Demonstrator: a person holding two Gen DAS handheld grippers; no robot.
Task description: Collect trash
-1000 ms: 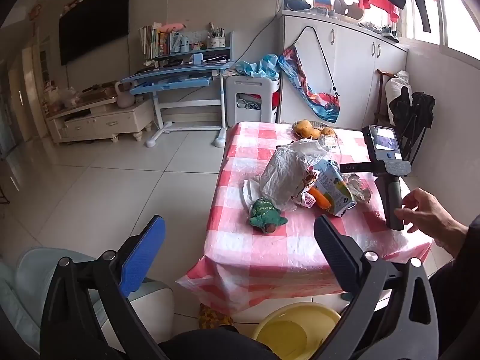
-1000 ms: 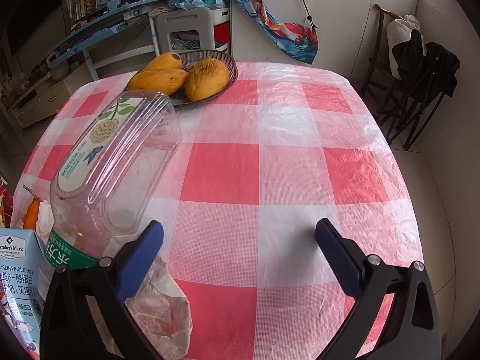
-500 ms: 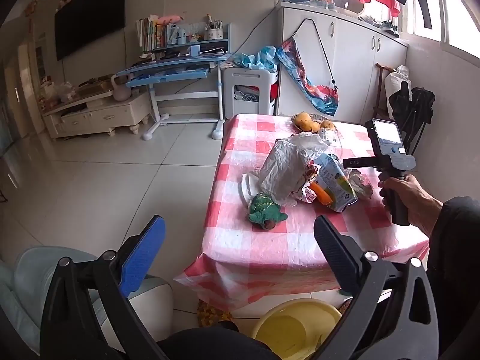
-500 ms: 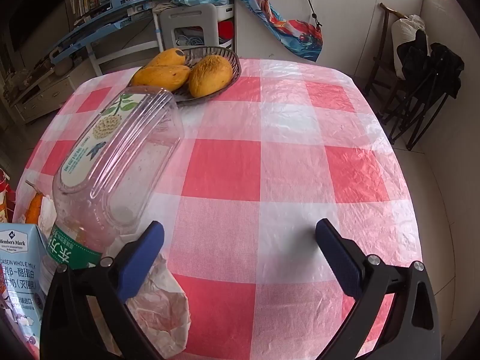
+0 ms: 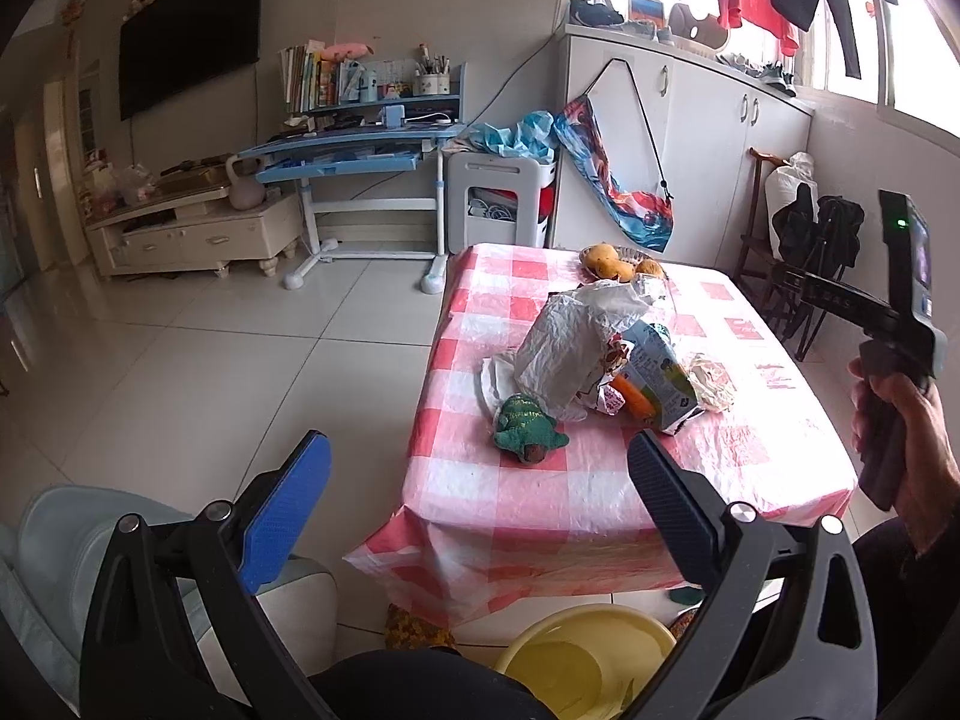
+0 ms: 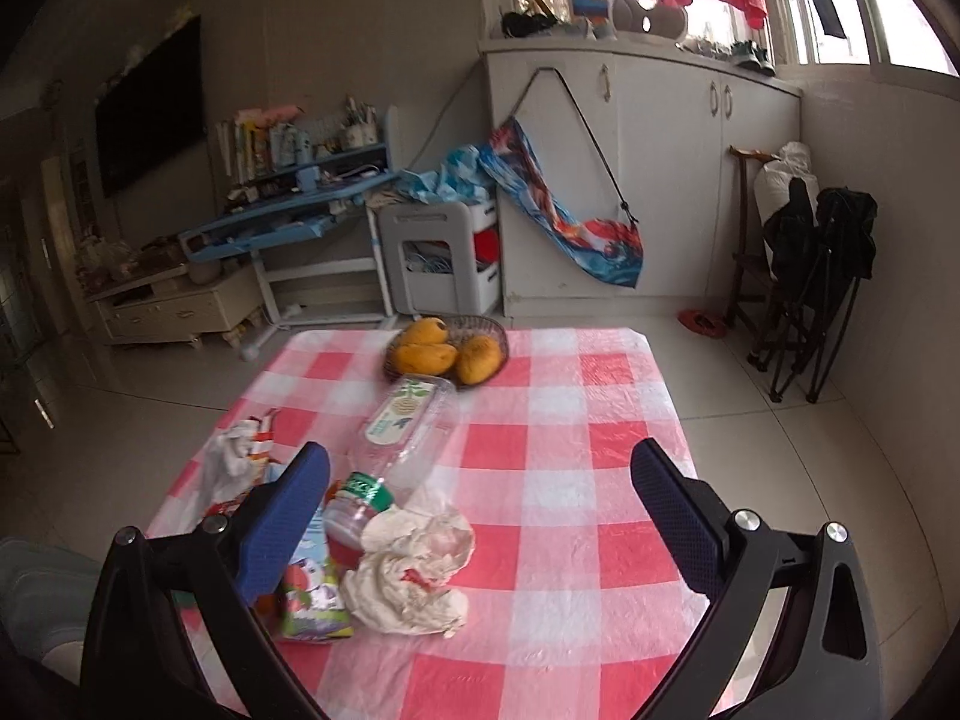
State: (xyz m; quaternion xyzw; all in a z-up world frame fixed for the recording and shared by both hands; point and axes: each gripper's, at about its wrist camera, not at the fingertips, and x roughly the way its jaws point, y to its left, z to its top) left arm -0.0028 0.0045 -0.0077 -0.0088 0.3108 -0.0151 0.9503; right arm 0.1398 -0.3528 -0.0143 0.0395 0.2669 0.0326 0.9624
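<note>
A heap of trash lies on the red-checked table (image 5: 600, 480): a crumpled grey paper bag (image 5: 570, 348), a milk carton (image 5: 660, 378), a crumpled napkin (image 5: 711, 375) and a green stuffed turtle (image 5: 528, 429). From the right wrist I see an empty clear bottle (image 6: 408, 432) on its side, the crumpled napkin (image 6: 414, 570) and the carton (image 6: 312, 594). My left gripper (image 5: 474, 498) hangs open short of the table's near edge. The right gripper (image 6: 480, 510) is open above the table, held in a hand (image 5: 900, 420) at the right.
A wire basket of mangoes (image 6: 447, 351) stands at the table's far end. A yellow basin (image 5: 588, 654) sits on the floor under the near edge. A blue desk (image 5: 348, 156), a white cabinet (image 5: 678, 138) and a folded chair (image 6: 810, 276) line the room.
The hand took hold of the right gripper and lifted it up and back from the table. My left gripper shifted slightly; both stayed open.
</note>
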